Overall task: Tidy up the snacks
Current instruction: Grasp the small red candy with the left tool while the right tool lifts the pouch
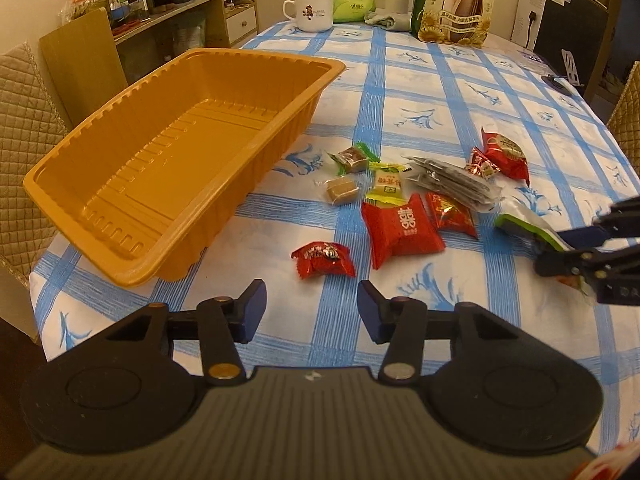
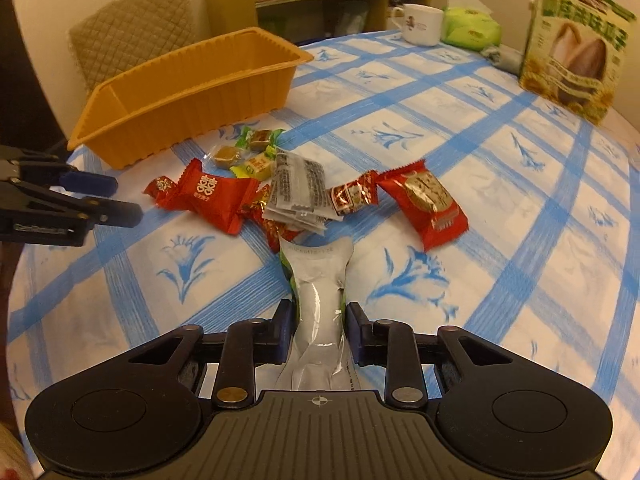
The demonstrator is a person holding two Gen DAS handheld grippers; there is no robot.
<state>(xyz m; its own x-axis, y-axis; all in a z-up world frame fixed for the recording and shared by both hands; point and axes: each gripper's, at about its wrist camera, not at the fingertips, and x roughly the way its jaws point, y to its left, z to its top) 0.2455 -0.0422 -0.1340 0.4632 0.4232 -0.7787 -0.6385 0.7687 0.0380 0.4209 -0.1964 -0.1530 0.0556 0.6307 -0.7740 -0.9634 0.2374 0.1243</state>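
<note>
An orange plastic tray (image 1: 256,54) stands empty at the left of the blue-checked tablecloth, also in the right wrist view (image 2: 192,92). Loose snacks lie beside it: a big red packet (image 1: 400,228), a small red candy (image 1: 323,258), grey printed sachets (image 1: 452,180) and brown candies (image 1: 342,190). My left gripper (image 1: 312,308) is open just short of the small red candy, with nothing between its fingers. My right gripper (image 2: 320,320) is shut on a silver-and-green packet (image 2: 318,280), squeezed narrow between the pads, at the right of the pile (image 1: 520,220).
A white mug (image 1: 310,12), a green tissue pack (image 1: 352,0), a flask and a tall sunflower-seed bag (image 1: 456,0) stand at the table's far end. A quilted chair (image 1: 24,120) sits past the left edge. Another red packet (image 2: 428,204) lies at the pile's right.
</note>
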